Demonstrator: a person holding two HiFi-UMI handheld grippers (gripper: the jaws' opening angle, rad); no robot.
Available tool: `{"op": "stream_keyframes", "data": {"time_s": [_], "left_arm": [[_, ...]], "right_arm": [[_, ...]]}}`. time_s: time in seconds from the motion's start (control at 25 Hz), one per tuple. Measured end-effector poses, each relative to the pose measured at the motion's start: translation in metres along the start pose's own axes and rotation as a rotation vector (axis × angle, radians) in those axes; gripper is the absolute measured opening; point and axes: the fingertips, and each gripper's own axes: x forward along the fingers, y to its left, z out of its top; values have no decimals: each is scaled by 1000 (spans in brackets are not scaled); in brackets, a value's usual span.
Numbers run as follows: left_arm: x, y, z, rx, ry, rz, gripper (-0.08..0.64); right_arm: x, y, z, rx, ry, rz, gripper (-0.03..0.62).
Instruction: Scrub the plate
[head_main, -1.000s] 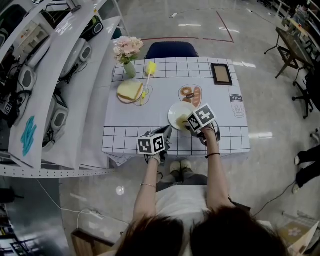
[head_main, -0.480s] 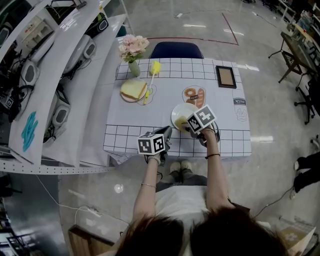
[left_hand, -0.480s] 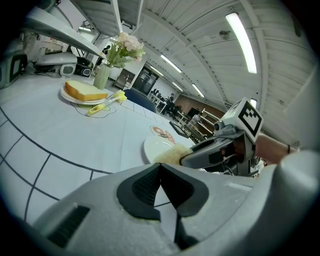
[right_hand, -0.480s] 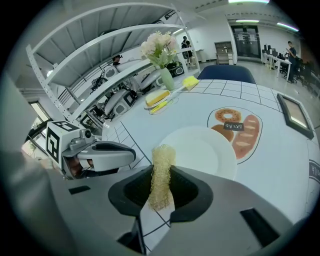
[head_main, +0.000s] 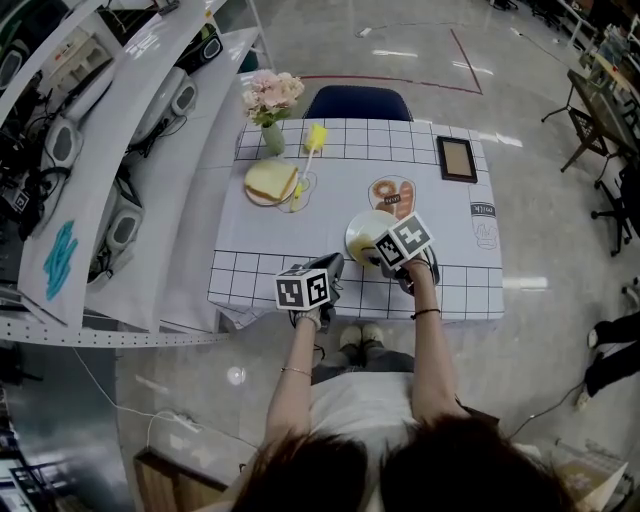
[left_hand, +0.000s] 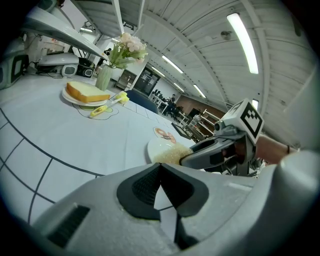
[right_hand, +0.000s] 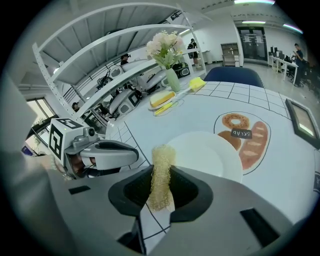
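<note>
The round white ceramic plate (right_hand: 207, 152) lay on the grid-lined white table (head_main: 300, 235). At the plate's near rim, the right gripper (right_hand: 161, 192) pinched a yellow mesh scrubber (right_hand: 162, 167). The left gripper (left_hand: 160, 192), beside the plate, was pressed together, empty.

Bright, even light from ceiling strip lights (left_hand: 243, 42); glare streaks the polished floor (head_main: 395, 52). Shadows are soft. Both gripper views bulge inside dark round borders; the white plate (right_hand: 210, 152) nearly merges with the pale surface (right_hand: 195, 117).

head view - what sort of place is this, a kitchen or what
Probably a lab or workshop hall, not a kitchen: a staged table stands on a polished floor with taped lines, beside racks of equipment.
</note>
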Motion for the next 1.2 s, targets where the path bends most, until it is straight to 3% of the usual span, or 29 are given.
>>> {"op": "stream_keyframes", "data": {"time_s": [1.2], "left_arm": [[11, 9, 14, 0, -4, 30, 11]], "right_arm": [[10, -14, 25, -47, -68, -2, 84]]}}
